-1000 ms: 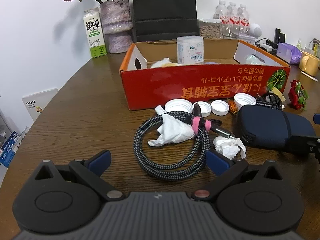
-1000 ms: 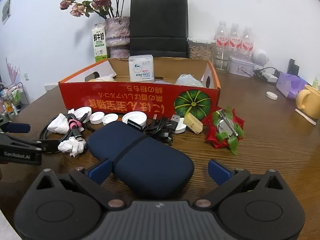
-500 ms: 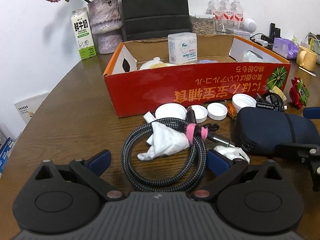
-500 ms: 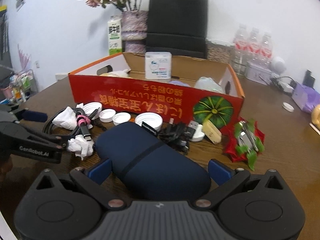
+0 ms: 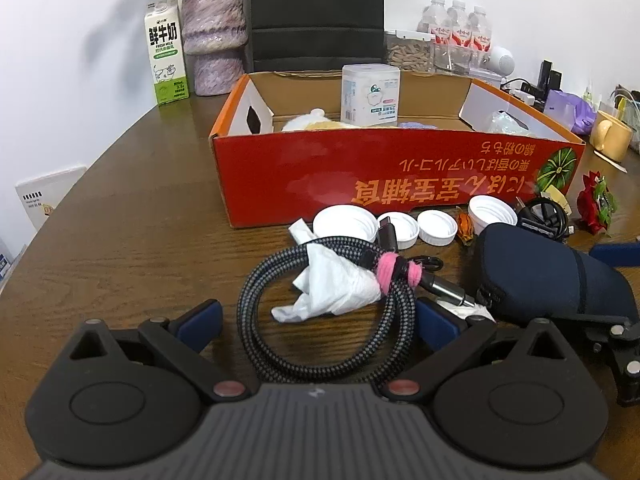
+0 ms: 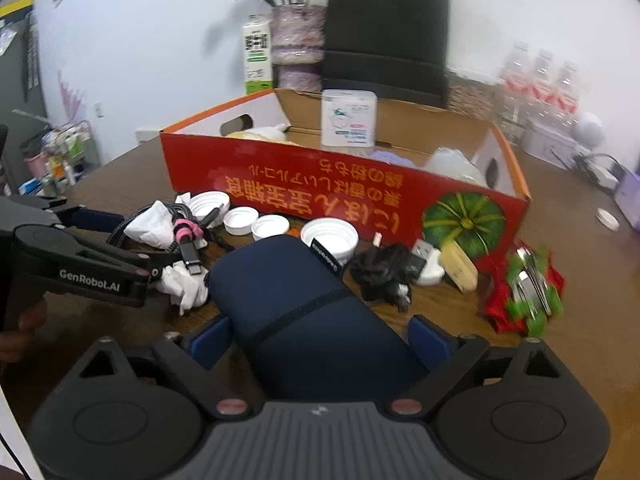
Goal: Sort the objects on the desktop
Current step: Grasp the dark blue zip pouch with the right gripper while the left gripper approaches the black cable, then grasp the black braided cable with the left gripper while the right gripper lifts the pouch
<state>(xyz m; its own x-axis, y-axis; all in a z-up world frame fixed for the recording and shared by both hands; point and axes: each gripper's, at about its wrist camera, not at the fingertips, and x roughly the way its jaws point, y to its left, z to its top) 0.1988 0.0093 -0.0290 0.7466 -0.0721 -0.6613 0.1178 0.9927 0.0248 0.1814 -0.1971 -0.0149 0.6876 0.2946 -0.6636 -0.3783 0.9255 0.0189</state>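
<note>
My right gripper (image 6: 320, 340) straddles the near end of a navy zip pouch (image 6: 304, 304) lying on the table. Its jaws are closing, the blue pads close beside the pouch's sides, not clearly pressing. In the left wrist view the same pouch (image 5: 548, 276) lies at the right. My left gripper (image 5: 318, 322) stands open around the near part of a braided black cable coil (image 5: 256, 320) tied with a pink strap (image 5: 394, 270). A crumpled white tissue (image 5: 340, 284) rests on the coil. The red cardboard box (image 5: 360, 184) stands behind.
Several white lids (image 5: 344, 222) line the box's front. A black cable bundle (image 6: 384, 270), a wood block (image 6: 460, 264) and a red-green wrapper (image 6: 524, 296) lie right of the pouch. A milk carton (image 5: 166, 52), vase (image 5: 214, 40), water bottles (image 5: 456, 28) and yellow mug (image 5: 610, 136) stand farther back.
The right gripper's fingers have drawn in closer to the pouch, and its view has swung, showing more of the left gripper. The left gripper has edged slightly toward the cable coil.
</note>
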